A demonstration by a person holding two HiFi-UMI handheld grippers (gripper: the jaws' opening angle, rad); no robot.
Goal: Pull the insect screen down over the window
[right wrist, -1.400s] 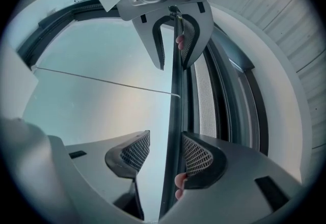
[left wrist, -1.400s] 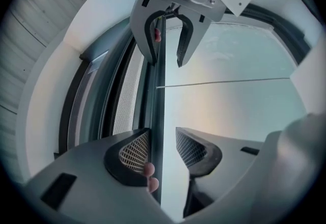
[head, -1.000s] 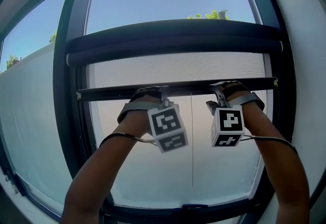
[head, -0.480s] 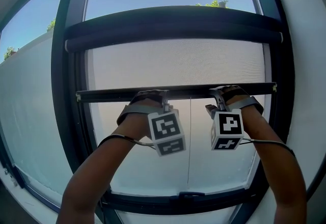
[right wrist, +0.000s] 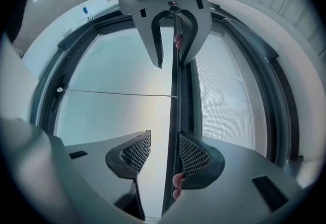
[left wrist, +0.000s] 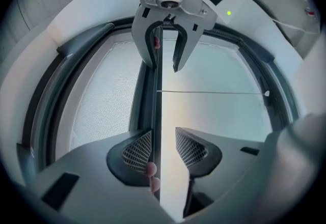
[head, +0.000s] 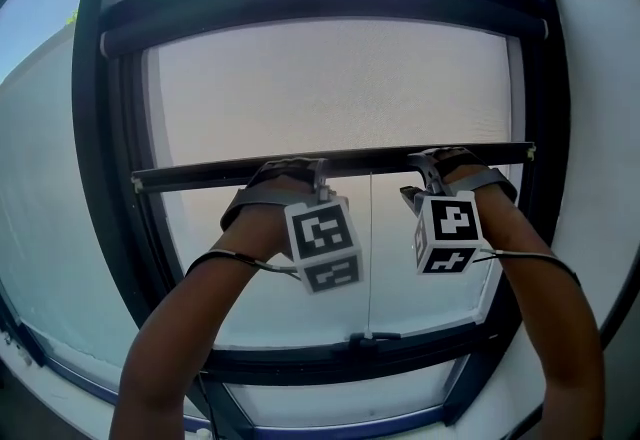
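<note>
Two claws, left claw and right claw, one insect screen, one pull bar, one cord.

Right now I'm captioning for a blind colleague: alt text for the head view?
The left gripper and right gripper are at the dark pull bar of an insect screen covering the window's upper part. A thin cord hangs from the bar toward the lower frame.

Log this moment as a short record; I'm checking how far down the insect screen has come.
insect screen: drawn partway down
bottom bar: about mid-height, well above the lower frame
left gripper: jaws apart, astride the bar
right gripper: jaws apart, astride the bar
pull cord: hangs from the bar between the grippers
glass below the bar: not yet covered
</note>
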